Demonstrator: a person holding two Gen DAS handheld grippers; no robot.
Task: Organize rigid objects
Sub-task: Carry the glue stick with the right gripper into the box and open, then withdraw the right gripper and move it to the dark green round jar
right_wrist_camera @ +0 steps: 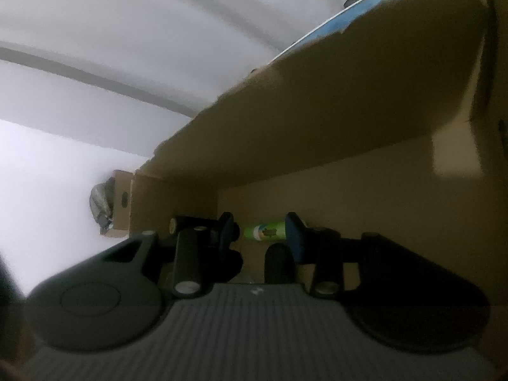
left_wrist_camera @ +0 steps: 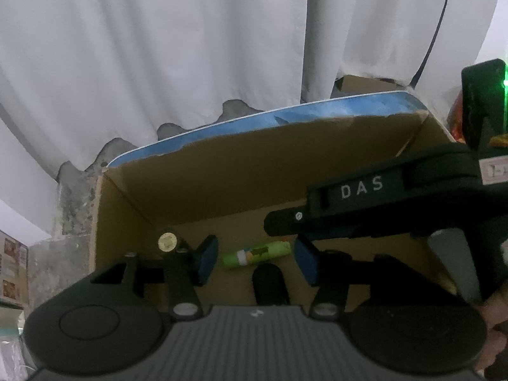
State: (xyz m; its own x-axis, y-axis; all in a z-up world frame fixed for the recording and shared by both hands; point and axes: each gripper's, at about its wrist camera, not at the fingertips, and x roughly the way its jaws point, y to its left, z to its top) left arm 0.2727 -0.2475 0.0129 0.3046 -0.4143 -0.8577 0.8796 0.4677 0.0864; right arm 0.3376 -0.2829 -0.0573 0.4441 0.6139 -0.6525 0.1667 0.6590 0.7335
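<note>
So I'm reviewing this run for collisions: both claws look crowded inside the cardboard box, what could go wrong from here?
1. The right claw reaches across just above the open left claw; the two could knock together.
2. The green tube lies on the box floor between the open fingers; it is round, so a nudge might roll it away.
3. The cardboard box walls stand close around both claws, and a sideways move may snag or shift them.

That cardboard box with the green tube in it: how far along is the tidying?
Partly done, it seems. The green tube already lies on the floor of the cardboard box, and a round gold-topped item sits near its left corner. Nothing is in hand: the left gripper and right gripper are both open and empty over the box. Whatever remains outside the box is out of view.
</note>
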